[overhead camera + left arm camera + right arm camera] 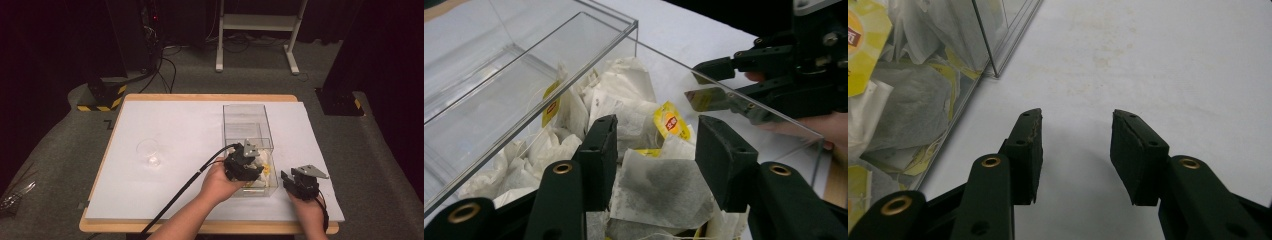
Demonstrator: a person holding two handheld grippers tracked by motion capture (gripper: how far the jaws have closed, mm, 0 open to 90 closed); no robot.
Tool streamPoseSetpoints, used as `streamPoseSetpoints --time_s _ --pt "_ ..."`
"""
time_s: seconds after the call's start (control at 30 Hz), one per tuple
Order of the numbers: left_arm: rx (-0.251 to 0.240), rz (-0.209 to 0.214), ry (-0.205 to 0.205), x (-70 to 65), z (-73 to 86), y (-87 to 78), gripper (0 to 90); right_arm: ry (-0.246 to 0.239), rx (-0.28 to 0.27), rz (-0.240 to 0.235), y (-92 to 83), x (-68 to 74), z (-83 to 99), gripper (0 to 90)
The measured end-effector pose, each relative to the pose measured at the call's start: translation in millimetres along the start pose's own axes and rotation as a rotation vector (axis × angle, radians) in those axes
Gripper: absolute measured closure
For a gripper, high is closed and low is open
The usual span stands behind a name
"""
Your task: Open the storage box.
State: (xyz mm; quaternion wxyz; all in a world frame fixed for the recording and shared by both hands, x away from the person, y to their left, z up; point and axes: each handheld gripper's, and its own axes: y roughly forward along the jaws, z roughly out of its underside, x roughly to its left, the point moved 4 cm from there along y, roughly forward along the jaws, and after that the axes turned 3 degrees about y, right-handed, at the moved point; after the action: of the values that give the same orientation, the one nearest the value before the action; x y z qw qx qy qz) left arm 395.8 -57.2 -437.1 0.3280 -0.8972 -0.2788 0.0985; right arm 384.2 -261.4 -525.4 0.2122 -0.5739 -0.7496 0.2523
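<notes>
Tea bag (pixel 659 192), lying atop the heap at the near end of the clear box (pixel 248 131), stands between the half-open, not yet gripping jaws of the left gripper (pixel 656 165), which must next close and lift; the right gripper (pixel 292 184), at three o'clock of the box on the table (pixel 175 125), rests part-open and empty.

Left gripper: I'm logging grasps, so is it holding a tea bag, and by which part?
Not yet. The left gripper straddles a tea bag with open jaws, pads apart from it.
</notes>
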Motion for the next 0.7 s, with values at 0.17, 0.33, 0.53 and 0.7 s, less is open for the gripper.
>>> streamPoseSetpoints --time_s 0.17,0.33,0.53,0.7 --pt "0.032 -0.005 -0.009 0.4 2.1 4.6 53.2 0.002 0.0 -0.002 -0.2 0.3 0.1 56.2" --pt "0.059 -0.015 0.008 -0.2 3.8 5.1 57.6 0.0 0.0 -0.003 -0.2 0.3 0.1 56.2" --pt "0.093 0.007 0.0 -0.9 8.1 10.2 59.3 -0.005 -0.003 -0.003 -0.1 0.5 0.1 56.1" --pt "0.112 -0.002 0.03 -3.1 9.5 12.7 63.4 -0.008 0.0 -0.002 -0.1 0.7 0.1 56.1"
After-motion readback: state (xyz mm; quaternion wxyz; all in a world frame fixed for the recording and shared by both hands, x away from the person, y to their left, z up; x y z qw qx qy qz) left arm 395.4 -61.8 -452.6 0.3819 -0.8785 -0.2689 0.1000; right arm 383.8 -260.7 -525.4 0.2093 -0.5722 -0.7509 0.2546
